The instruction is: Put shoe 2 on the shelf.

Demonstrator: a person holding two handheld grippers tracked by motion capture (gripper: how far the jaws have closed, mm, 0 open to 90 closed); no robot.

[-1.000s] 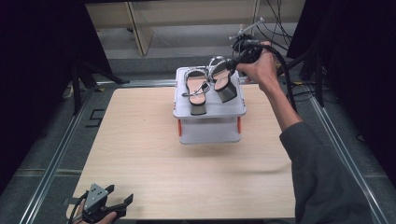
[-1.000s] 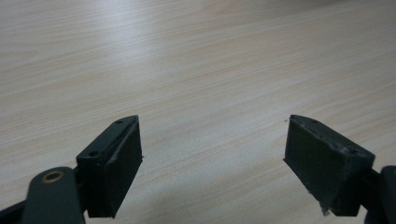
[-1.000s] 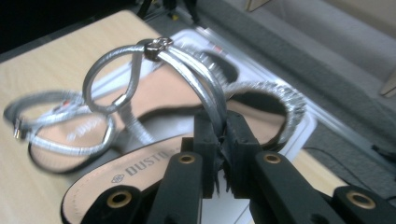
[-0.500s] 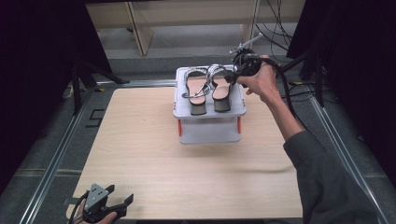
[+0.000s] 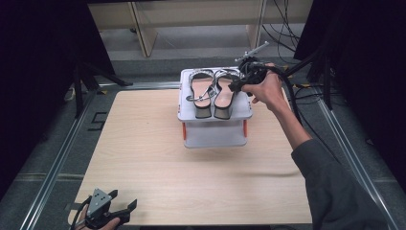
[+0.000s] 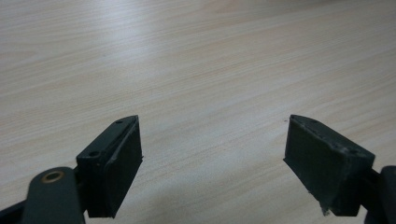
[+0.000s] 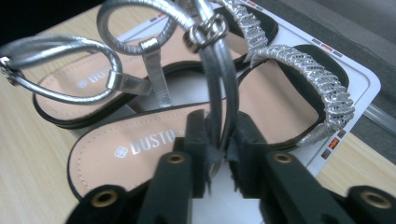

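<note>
Right tongs (image 7: 219, 154) have just been opening — right sandal's (image 5: 225, 93) silver strap (image 7: 219, 107) sits between them, pads barely off it. Both sandals on white stand (image 5: 213, 132), far side of bench (image 5: 158, 158). Left tongs (image 6: 212, 163) spread wide, nothing between — near bench edge.

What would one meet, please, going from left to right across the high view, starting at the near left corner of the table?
Left gripper → left sandal → right sandal → right gripper → the person's right hand.
</note>
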